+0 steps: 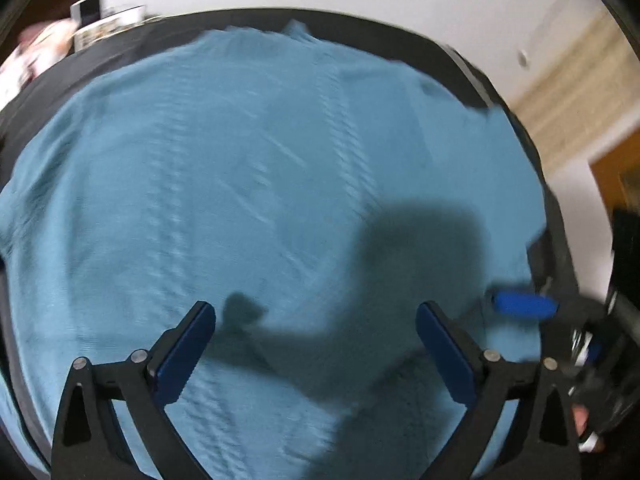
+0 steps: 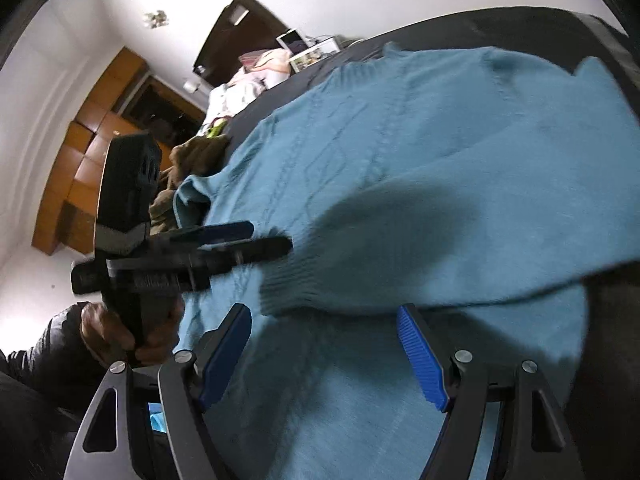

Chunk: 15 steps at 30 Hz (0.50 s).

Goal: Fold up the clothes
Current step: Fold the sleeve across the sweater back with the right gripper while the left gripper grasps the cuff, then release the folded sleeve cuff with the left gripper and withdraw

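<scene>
Blue cable-knit sweater [image 1: 248, 184] with ribbed cuff [image 2: 296, 284] on dark bed [image 1: 52, 92].

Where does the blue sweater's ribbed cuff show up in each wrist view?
Left wrist: the cuff is not in it; the sweater fills the frame, spread flat, blurred.
Right wrist: the cuff lies low and centre, at the end of a sleeve folded across the body, just above the right hand-held gripper, whose jaws stand open.
Shared landmark: the cable-knit pattern on the sweater's body, also at.
</scene>
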Tool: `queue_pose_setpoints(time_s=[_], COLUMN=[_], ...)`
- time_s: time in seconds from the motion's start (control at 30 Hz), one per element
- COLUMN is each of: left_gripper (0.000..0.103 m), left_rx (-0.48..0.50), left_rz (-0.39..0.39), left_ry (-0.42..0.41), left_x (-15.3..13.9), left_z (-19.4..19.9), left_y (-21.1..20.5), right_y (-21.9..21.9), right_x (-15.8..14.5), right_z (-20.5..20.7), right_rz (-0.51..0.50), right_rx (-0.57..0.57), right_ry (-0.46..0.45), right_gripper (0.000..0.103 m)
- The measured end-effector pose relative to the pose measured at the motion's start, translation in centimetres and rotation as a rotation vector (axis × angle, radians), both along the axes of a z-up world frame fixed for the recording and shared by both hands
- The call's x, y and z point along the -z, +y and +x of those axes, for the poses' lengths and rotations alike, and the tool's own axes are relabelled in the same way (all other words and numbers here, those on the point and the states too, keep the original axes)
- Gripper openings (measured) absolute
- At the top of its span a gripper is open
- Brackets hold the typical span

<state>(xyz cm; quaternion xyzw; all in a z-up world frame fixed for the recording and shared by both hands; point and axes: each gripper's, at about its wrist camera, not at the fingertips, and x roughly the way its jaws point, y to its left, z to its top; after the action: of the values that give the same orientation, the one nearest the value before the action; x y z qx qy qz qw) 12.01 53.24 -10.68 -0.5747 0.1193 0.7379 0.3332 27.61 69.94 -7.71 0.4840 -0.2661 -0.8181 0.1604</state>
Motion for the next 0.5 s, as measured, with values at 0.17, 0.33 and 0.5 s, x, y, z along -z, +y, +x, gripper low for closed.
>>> queue_pose_setpoints(time_s=[0.17,0.33,0.5], left_gripper=[0.090,0.042,0.019], left_rx=[0.047,0.007,0.013], left_rz=[-0.092,-0.067,-0.036], left_ry=[0.089,0.067,0.059], left_x=[0.8,-0.1,-1.7], left_z=[1.9,1.2,1.0], left_y=[1.3,0.8,0.6], right_y=[2.1,3.8,4.2], right_x=[-0.4,-0.7,-0.7], right_z=[1.5,2.2,2.3], right_rz=[0.051,0.103,0.126], right_rx=[0.060,0.106,0.145], right_ry=[0.001,0.010,0.017], right_gripper=[0.077,0.077,0.077])
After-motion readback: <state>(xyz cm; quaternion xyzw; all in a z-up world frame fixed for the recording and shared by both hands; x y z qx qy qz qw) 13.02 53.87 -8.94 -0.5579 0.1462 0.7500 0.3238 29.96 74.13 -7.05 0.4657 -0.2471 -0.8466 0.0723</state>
